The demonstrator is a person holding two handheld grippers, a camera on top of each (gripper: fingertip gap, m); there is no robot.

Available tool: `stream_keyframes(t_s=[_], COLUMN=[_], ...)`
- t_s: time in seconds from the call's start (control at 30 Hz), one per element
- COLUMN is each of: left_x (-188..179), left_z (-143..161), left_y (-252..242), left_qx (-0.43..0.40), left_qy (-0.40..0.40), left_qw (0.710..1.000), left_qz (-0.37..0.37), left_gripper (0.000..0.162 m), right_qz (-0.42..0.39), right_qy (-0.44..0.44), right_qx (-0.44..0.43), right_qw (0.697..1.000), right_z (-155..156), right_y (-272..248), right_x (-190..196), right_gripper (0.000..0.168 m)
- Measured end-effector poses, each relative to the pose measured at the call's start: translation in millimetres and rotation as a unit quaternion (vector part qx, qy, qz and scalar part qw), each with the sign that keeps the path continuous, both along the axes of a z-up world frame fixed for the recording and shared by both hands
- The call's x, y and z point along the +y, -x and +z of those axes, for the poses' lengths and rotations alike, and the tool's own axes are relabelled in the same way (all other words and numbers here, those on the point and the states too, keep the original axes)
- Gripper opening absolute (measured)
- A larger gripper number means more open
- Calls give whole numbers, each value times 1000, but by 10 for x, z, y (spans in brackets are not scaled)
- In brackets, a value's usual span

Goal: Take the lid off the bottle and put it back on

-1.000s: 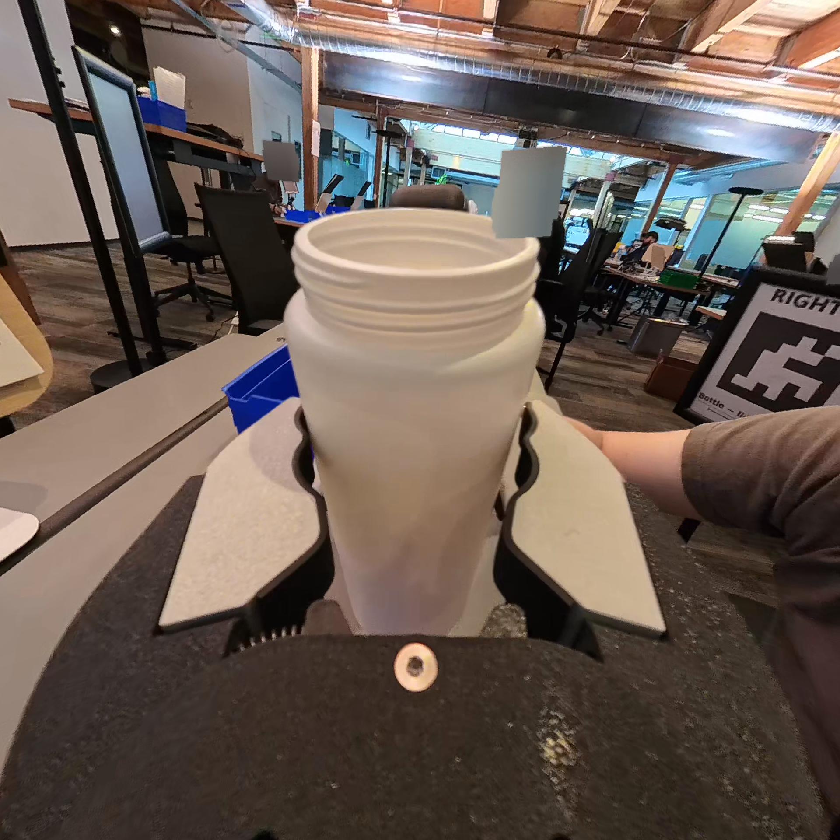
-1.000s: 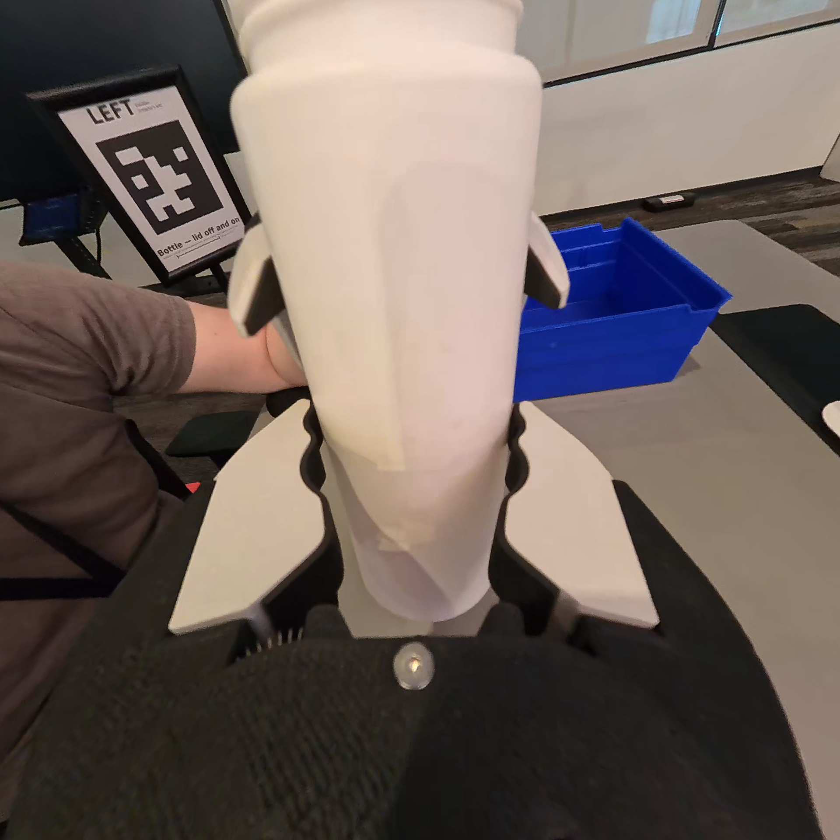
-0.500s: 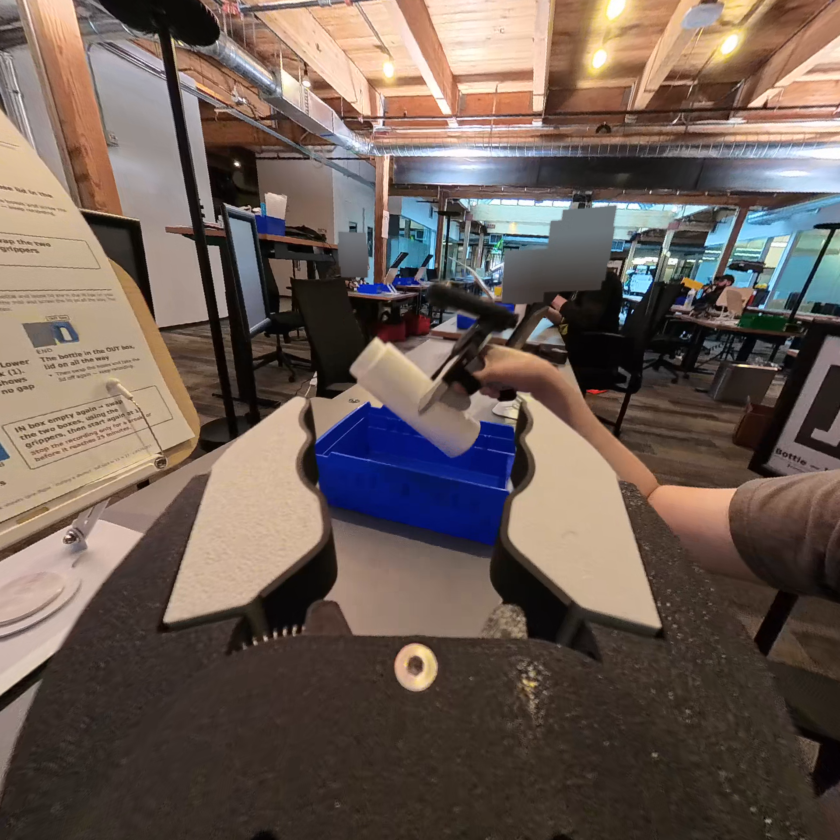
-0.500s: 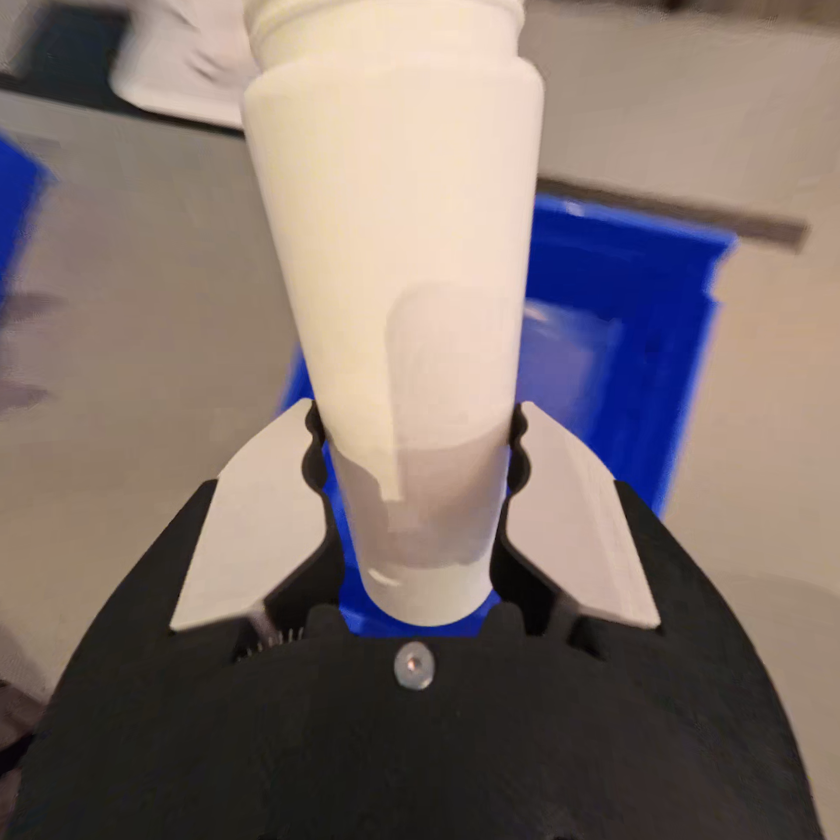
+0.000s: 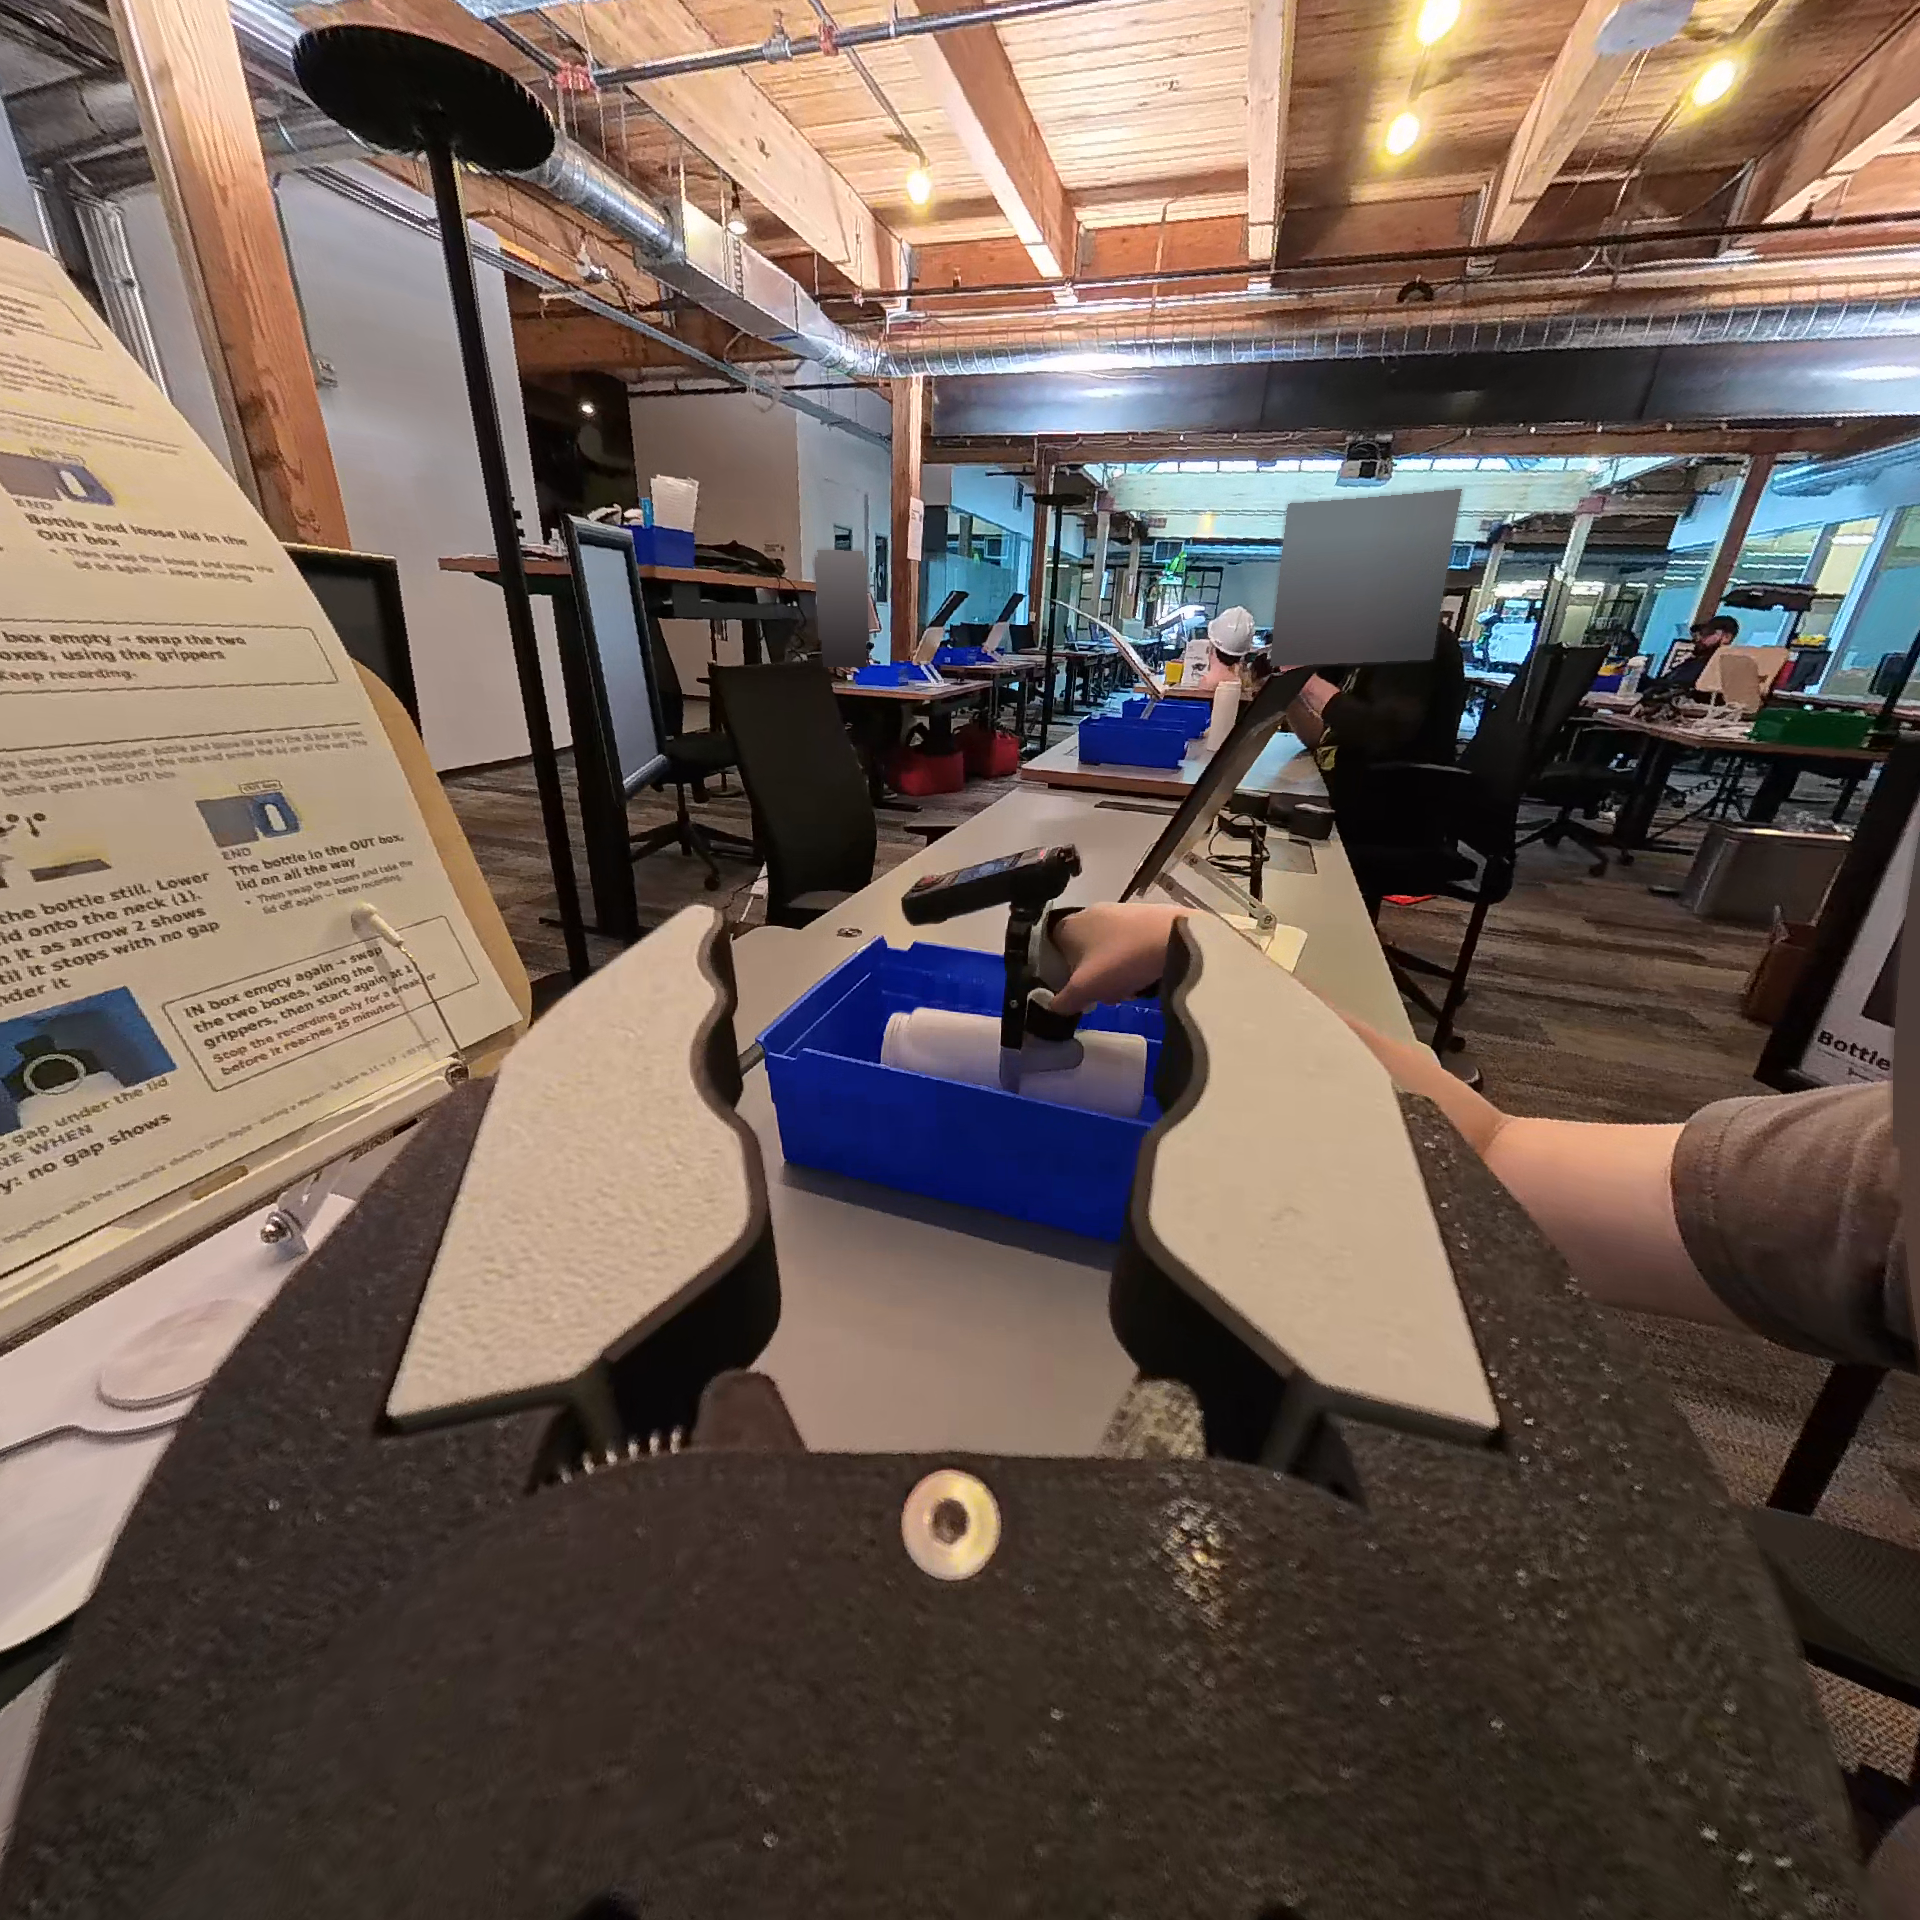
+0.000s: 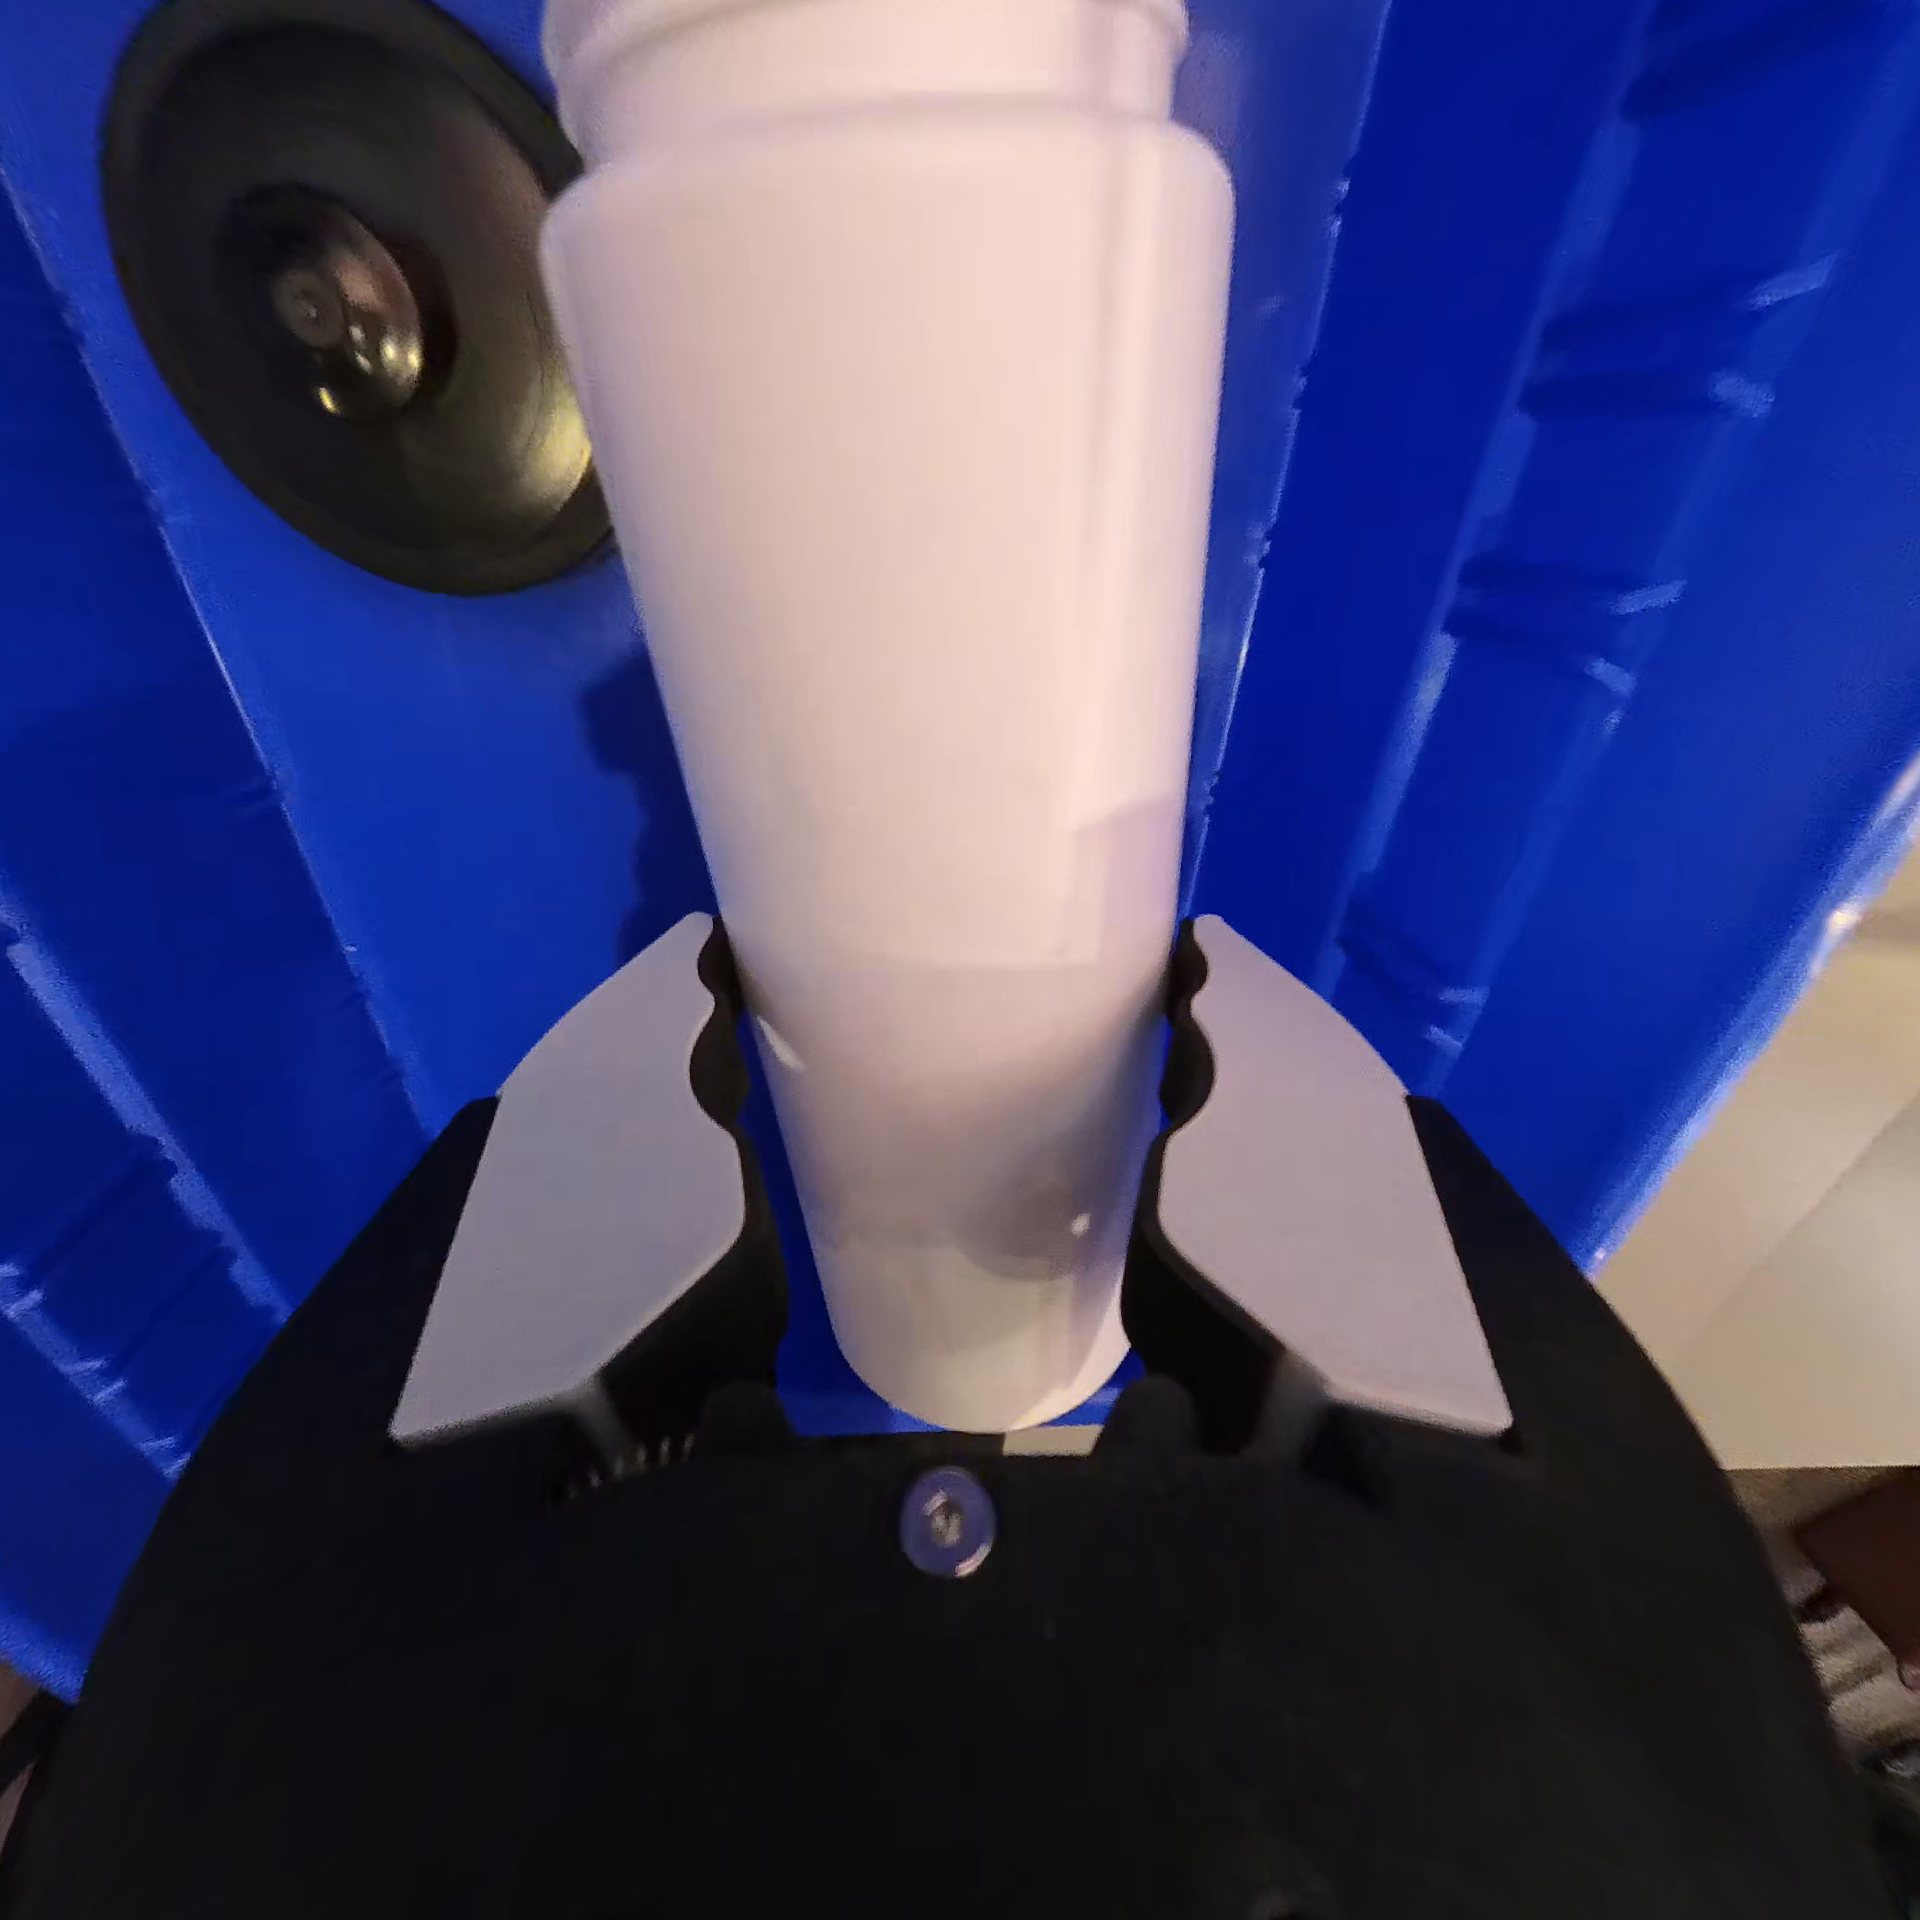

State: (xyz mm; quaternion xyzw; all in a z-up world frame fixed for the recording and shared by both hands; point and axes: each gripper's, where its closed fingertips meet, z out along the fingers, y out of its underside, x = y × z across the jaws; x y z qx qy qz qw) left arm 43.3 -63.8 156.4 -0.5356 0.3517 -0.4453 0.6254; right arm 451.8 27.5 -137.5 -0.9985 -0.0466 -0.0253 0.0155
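The white bottle (image 5: 956, 1049) has no lid on its neck and lies on its side inside the blue bin (image 5: 935, 1153) on the grey table. My right gripper (image 5: 1023, 1029) is shut on the bottle's lower body. In the right wrist view both pads (image 6: 717, 1039) press on the bottle (image 6: 894, 520) inside the bin (image 6: 1507, 623). A black round lid (image 6: 343, 312) lies in the bin beside the bottle's neck. My left gripper (image 5: 948, 935) is open and empty, held back from the bin on its near side.
An instruction sheet on a stand (image 5: 208, 831) is close on the left. A framed sign (image 5: 1870, 987) stands at the right edge. The person's forearm (image 5: 1558, 1195) reaches in from the right. The grey table (image 5: 935, 1351) lies between my left gripper and the bin.
My left gripper let go of the bottle and drew back. My right gripper carried the bottle away, tipped it over and brought it down into the blue bin.
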Motion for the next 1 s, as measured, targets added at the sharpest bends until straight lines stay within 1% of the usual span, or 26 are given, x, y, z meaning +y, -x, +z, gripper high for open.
stream_keyframes(t_s=[0.1,0.23,0.27,0.33,0.4,0.43,0.47,0.5,0.53,0.57,0.6,0.63,0.67,0.7,0.73,0.77,0.8,0.87,0.9,0.97,1.0], left_x=[-5,-16,-14,-5,-1,14,54,115,177,240,295,327,342,351,358,368,378,376,384,434,467], left_z=[-8,-16,-10,12,63,122,202,288,349,371,364,345,315,270,202,125,91,89,40,-217,-400], left_y=[-11,-28,-22,12,115,237,424,668,942,1236,1539,1822,2071,2274,2414,2504,2569,2712,2774,2859,2905], left_qx=[3,10,10,10,27,41,51,58,70,91,115,138,159,177,191,205,213,211,216,243,263], left_qy=[0,-2,-2,-3,-16,-30,-47,-63,-72,-70,-61,-54,-46,-32,-14,6,12,6,20,84,127], left_qw=[1000,1000,1000,1000,999,998,993,983,968,947,920,890,862,838,825,819,816,802,797,795,791], left_qz=[-1,-1,1,7,23,48,95,160,230,301,371,431,479,515,532,536,538,558,564,549,538], left_gripper=[78,79,80,83,83,83,81,80,78,76,77,77,77,79,80,79,78,68,68,70,71], right_qz=[-8,3,9,23,54,68,76,76,70,63,55,42,27,16,11,8,5,-2,-3,1,1], right_qy=[-2,-7,-12,-31,-82,-125,-177,-228,-271,-302,-313,-298,-266,-232,-207,-184,-158,-106,-83,-53,-41], right_qx=[-8,-25,-33,-38,-33,-35,-42,-46,-48,-52,-59,-65,-65,-55,-39,-21,-8,8,22,71,100], right_qw=[1000,1000,999,999,995,989,980,970,959,950,946,951,961,971,978,983,987,994,996,996,994], right_z=[-3,32,64,194,466,659,872,1075,1234,1328,1340,1271,1144,999,854,715,583,356,267,153,128], right_y=[-36,-67,-77,-46,40,61,49,9,-59,-163,-297,-444,-576,-668,-721,-750,-777,-817,-805,-693,-614], right_x=[7,22,28,34,63,91,128,158,176,185,181,158,116,81,70,62,46,-14,-50,-96,-116], right_gripper=[81,81,85,95,95,95,95,94,93,92,90,90,90,90,90,87,78,66,54,34,16])
